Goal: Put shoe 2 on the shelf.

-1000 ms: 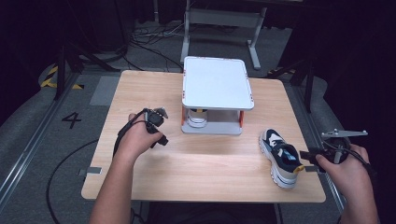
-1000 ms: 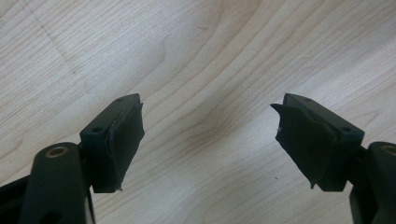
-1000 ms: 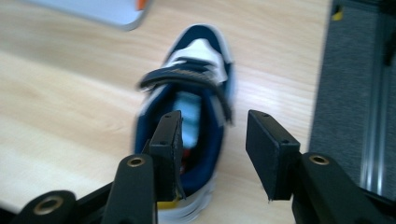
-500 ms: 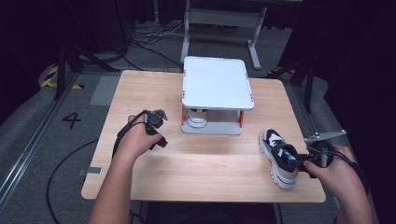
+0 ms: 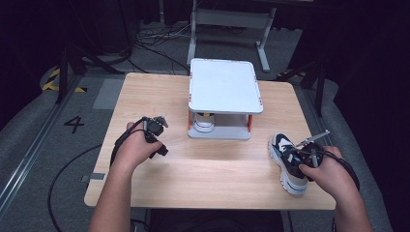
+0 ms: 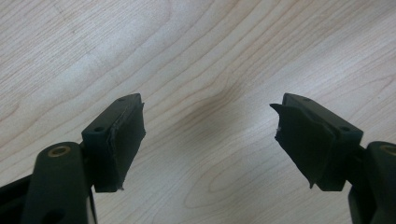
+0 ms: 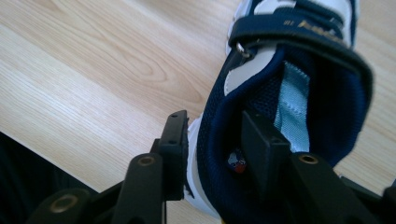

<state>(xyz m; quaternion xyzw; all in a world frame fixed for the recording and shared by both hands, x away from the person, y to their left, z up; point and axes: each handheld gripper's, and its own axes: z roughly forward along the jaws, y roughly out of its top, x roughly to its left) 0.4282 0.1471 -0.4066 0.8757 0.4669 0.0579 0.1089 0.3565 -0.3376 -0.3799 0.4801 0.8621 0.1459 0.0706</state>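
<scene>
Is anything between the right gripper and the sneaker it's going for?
Nothing visible. The right gripper already straddles the sneaker collar wall, one jaw outside and one inside; its jaws have just been closing.

Right gripper (image 7: 212, 154) jaws closing (part-shut); left gripper (image 6: 208, 135) jaws apart.

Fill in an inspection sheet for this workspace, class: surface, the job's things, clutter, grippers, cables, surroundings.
Surface: light wooden table, bare around the items.
Job's things: navy and white sneaker near the table's right edge; a second shoe under the white two-tier stand.
Clutter: nothing seen.
Grippers: left gripper open over bare wood, holding nothing; right gripper straddles the sneaker's collar wall, one jaw outside, one inside; its jaws have just been closing, and whether the pads press yet cannot be told.
Cables: black cable loops from the left gripper; more lie on the floor.
Surroundings: dark floor with a painted 4; grey metal frame behind.
</scene>
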